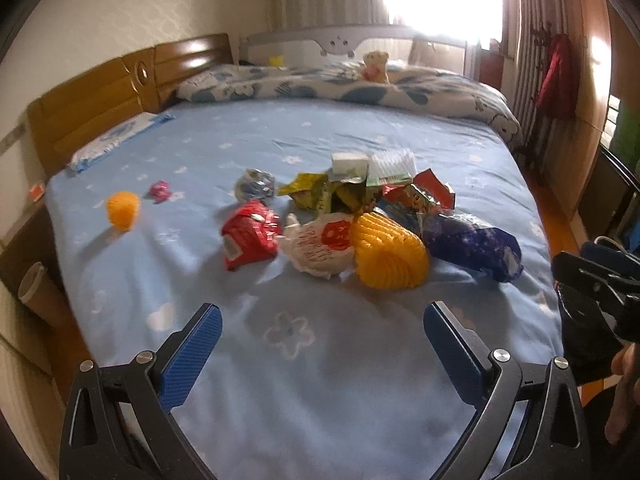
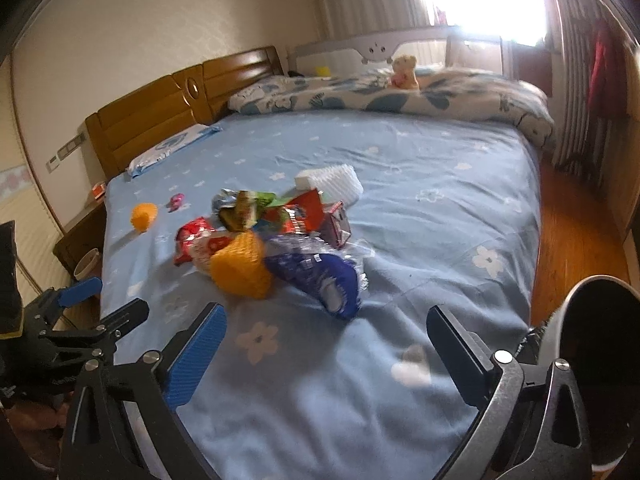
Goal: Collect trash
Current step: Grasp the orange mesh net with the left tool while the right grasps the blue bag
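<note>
Left gripper (image 1: 322, 330): jaws spread wide, holding nothing, hovering over the near part of the bed; blue pads (image 1: 192, 354) face inward.
Right gripper (image 2: 326, 334): jaws likewise spread and empty, above the near edge of the bed; it also shows at the right edge of the left view as a black frame.
Bed (image 1: 320, 380): light blue sheet with white flowers, rumpled under the trash.
Trash pile (image 1: 360, 220): heaped mid-bed, ahead of both grippers and touching neither.
Yellow net (image 1: 386, 256): large foam sleeve at the pile's near side, just beside the blue bag (image 1: 476, 246) on its right.
White bag (image 1: 320, 246): crumpled, red print, touching the yellow net's left side.
Red wrapper (image 1: 250, 234): at the pile's left edge, against the white bag.
Far side of pile: green-yellow wrappers (image 1: 316, 192), a white foam net (image 1: 390, 164), a red carton (image 2: 338, 226), a silver foil ball (image 1: 256, 184).
Orange net (image 1: 123, 210): small, alone, well apart to the left of the pile.
Pink wrapper (image 1: 160, 191): small, near the orange net, farther back.
Quilt (image 1: 340, 88): folded along the far side, a plush toy (image 1: 375, 66) on it.
Headboard (image 1: 120, 92): wooden, at the left.
Bin (image 2: 600, 360): dark, round-rimmed, at the right edge beside the right gripper.
</note>
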A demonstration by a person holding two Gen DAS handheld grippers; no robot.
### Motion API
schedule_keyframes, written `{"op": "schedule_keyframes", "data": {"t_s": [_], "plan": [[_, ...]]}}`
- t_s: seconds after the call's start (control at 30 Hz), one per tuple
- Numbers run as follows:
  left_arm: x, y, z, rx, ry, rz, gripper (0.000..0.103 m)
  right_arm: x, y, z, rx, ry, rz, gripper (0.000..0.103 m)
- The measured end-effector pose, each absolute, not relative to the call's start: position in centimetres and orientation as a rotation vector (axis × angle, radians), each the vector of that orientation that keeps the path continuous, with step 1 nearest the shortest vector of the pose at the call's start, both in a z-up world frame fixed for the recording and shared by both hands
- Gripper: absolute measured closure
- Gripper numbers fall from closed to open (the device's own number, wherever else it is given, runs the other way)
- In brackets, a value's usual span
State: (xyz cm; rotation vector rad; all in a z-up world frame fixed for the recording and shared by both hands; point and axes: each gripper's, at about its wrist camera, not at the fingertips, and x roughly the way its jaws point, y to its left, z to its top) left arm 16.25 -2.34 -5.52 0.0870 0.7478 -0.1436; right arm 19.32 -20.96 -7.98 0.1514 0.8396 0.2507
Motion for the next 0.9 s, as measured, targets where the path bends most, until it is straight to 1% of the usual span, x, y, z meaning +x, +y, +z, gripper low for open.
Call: {"op": "schedule_keyframes", "data": {"t_s": [0.07,0.13,0.27,0.3,0.33,0.37,0.4,0.43,0.47,0.53,0.57,0.6,0.7,0.9], "plan": [[17.9,-2.8,-6.0,0.087,0.768,-0.154,0.005,20.8,-21.1,-8.9,0.172,0.878,0.268,0.012],[19.8,-3.2,-6.8,0.088,0.795,-0.163,0.010,22.2,-21.0,-9.8,0.197,0.910,0.294,0.019],[22.3,-3.5,-7.9,0.072,0.833,-0.182,0.017,24.0,-20.8,-11.2,0.213,0.957,0.321,0.024],[22.9,-3.6,-8.2,0.067,0.842,-0.186,0.019,24.4,-20.7,-11.6,0.217,0.973,0.325,0.028],[23.5,-3.7,-8.5,0.065,0.850,-0.187,0.024,24.8,-20.7,-11.9,0.220,0.983,0.328,0.035],[24.0,-3.8,-8.8,0.059,0.861,-0.192,0.026,25.1,-20.6,-12.3,0.232,1.002,0.337,0.040],[24.5,-3.9,-9.2,0.052,0.869,-0.200,0.032,25.2,-20.6,-12.5,0.243,1.012,0.347,0.052],[24.9,-4.0,-9.4,0.042,0.881,-0.212,0.042,25.3,-20.5,-12.8,0.261,1.024,0.360,0.058],[25.0,-4.0,-9.5,0.033,0.891,-0.227,0.048,25.4,-20.5,-13.0,0.273,1.029,0.369,0.058],[25.7,-4.3,-9.9,0.020,0.907,-0.259,0.083,25.4,-20.6,-13.1,0.285,1.022,0.377,0.062],[25.7,-4.4,-9.9,0.016,0.911,-0.270,0.086,25.4,-20.7,-13.1,0.290,1.021,0.377,0.063],[25.8,-4.6,-9.9,0.021,0.905,-0.269,0.093,25.3,-20.7,-13.0,0.297,1.021,0.376,0.064],[24.7,-4.1,-9.0,0.011,0.873,-0.286,0.094,24.5,-21.1,-12.6,0.324,1.009,0.370,0.068],[21.0,-3.1,-7.4,0.017,0.833,-0.298,0.095,22.2,-21.9,-11.0,0.342,0.980,0.357,0.068]]}}
